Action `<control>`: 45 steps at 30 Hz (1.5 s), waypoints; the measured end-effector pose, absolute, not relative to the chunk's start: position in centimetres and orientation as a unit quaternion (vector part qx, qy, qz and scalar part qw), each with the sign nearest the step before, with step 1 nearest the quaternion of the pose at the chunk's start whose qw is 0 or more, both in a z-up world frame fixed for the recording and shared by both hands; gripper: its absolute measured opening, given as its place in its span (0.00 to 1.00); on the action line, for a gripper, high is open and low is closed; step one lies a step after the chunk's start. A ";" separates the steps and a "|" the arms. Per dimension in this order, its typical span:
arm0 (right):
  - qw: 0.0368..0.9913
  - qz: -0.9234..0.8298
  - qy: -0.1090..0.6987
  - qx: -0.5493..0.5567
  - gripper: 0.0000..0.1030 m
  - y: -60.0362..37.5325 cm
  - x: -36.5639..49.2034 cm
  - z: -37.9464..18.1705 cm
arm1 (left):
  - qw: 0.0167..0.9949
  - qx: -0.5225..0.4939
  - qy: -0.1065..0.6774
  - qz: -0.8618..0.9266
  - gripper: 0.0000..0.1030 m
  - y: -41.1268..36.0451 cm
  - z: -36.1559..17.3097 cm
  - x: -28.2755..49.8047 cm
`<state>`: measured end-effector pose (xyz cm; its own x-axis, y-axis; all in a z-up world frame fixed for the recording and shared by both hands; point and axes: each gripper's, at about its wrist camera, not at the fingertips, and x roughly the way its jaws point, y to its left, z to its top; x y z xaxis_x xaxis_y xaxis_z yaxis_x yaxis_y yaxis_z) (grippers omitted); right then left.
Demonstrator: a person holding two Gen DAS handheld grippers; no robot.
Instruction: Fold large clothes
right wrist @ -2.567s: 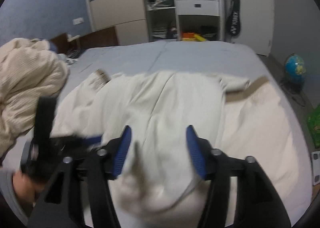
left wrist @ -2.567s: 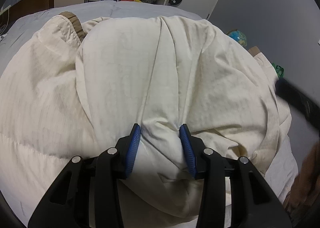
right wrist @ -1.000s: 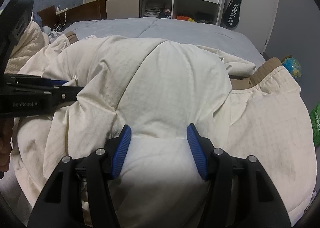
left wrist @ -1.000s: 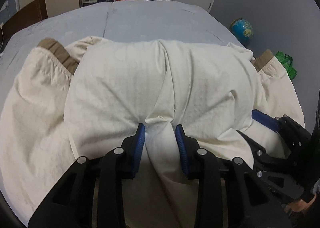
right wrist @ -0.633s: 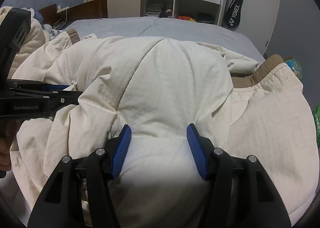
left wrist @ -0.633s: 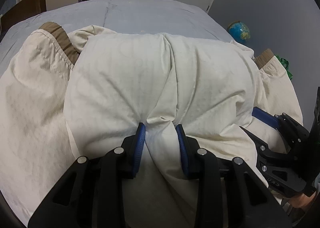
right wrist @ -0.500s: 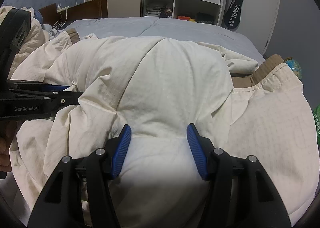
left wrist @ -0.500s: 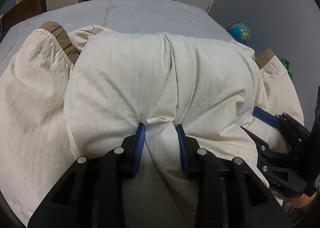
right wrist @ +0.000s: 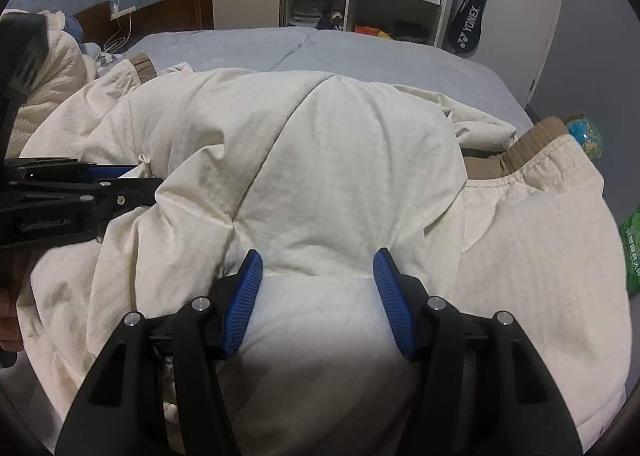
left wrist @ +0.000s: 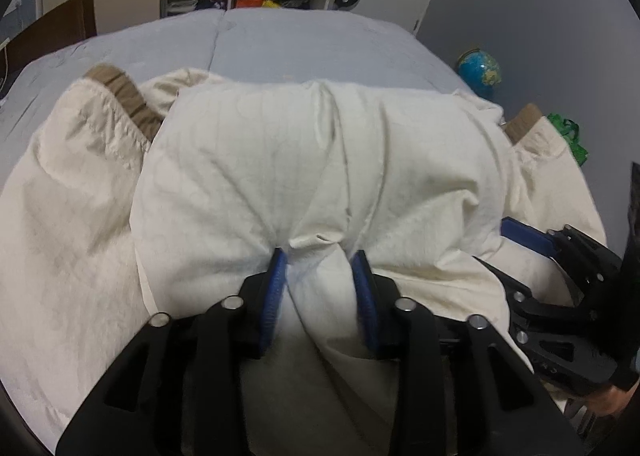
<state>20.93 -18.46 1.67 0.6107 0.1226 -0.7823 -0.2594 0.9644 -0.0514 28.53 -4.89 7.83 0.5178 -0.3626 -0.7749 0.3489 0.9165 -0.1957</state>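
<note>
**Both grippers on the jacket**

I've got the jacket (left wrist: 248,160) lying on the bed (left wrist: 280,40). My left gripper (left wrist: 318,274) pinches a narrow bunch; my right gripper (right wrist: 318,276), jaws wider, clamps a thick padded fold beside it, so the doubled layer moves evenly.

You see a dim, flat-lit room with soft grey shadow pooling under the cream jacket (right wrist: 340,160) nearest each lens. Around the jacket, fisheye bending curves everything, black vignette fills the corners, and slight blur softens detail.
</note>
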 end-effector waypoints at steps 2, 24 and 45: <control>0.891 0.110 0.434 -0.079 0.54 -18.4 21.3 2.2 | 0.872 -0.005 0.442 -0.210 0.58 -5.1 8.5 28.1; 0.926 0.106 0.359 -0.051 0.90 -20.6 12.5 11.3 | 0.916 -0.021 0.373 -0.147 0.94 -2.5 16.0 17.0; 0.936 0.068 0.343 -0.040 0.93 -21.7 -3.3 12.3 | 0.923 0.019 0.370 -0.108 0.94 -0.7 16.3 3.9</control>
<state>-3.35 -21.68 12.33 0.7554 0.1000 -0.6476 -0.1554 0.9874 -0.0288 3.94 -0.73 16.29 0.7037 -0.1841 -0.6862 0.2129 0.9761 -0.0436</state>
